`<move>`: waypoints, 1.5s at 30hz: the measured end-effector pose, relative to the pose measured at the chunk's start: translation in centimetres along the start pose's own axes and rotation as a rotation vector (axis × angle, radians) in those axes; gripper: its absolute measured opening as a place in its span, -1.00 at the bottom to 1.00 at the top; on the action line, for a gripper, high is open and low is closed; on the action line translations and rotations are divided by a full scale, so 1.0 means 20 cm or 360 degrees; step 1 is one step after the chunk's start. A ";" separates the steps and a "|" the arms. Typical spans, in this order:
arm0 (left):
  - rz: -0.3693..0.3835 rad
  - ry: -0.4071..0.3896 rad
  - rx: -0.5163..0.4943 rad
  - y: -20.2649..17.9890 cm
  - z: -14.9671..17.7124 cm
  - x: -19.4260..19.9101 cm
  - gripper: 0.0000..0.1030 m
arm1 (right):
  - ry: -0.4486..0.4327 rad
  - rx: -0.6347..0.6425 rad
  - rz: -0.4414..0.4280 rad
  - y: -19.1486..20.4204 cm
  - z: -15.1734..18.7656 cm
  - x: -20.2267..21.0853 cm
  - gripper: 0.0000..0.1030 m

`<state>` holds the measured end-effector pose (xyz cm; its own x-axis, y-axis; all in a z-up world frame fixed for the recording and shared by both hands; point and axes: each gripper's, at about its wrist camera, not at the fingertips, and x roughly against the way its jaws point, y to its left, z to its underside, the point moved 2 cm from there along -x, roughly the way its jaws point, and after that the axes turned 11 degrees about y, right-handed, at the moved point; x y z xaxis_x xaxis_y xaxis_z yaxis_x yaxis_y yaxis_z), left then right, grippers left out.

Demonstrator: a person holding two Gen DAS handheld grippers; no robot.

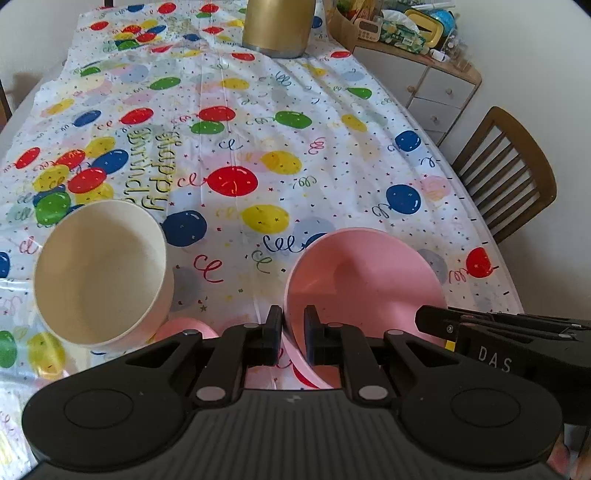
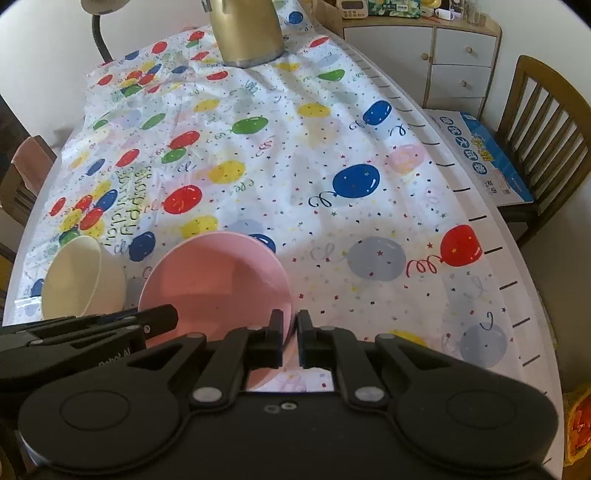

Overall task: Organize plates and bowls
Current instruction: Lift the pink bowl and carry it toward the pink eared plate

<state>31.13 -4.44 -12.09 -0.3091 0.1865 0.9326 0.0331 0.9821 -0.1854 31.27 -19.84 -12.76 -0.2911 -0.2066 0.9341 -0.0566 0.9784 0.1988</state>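
Pink bowl [image 1: 365, 280] rim pinched by both hand-held grippers [image 1: 291, 328] [image 2: 290, 328]; "DAS" on right one.

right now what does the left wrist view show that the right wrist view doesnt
Only the left wrist view shows a pink plate lying flat under the tilted cream bowl, and the clutter on top of the cabinet.

Only the right wrist view shows the gooseneck lamp, the printed blue-and-white box on the chair seat, and a second chair on the table's left side.

Both show the pink bowl, pinched at its rim by the left gripper and the right gripper, the gold kettle and the balloon tablecloth.
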 end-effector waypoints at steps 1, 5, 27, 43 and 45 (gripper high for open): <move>-0.0006 -0.0007 0.0001 -0.01 0.01 0.02 -0.77 | -0.0005 0.0004 -0.0003 0.00 0.01 0.02 -0.89; -0.0015 -0.0025 0.0017 -0.01 0.05 0.12 -0.77 | -0.0022 0.0014 -0.0027 0.02 0.03 0.10 -0.88; -0.0170 -0.0160 0.0216 0.03 0.57 0.62 -0.77 | -0.0058 0.0326 -0.0167 0.22 0.42 0.51 -0.87; -0.0270 -0.0121 0.0401 0.27 0.93 0.74 -0.77 | 0.0107 0.0547 -0.0265 0.49 0.74 0.46 -0.85; -0.0281 -0.0104 0.0416 0.30 0.97 0.73 -0.77 | 0.0146 0.0566 -0.0267 0.51 0.79 0.42 -0.85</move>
<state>8.33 3.64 -5.62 -0.3489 0.0034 0.9372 -0.2694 0.9574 -0.1038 13.14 -11.46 -7.46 -0.1642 -0.3472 0.9233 -0.4279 0.8684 0.2505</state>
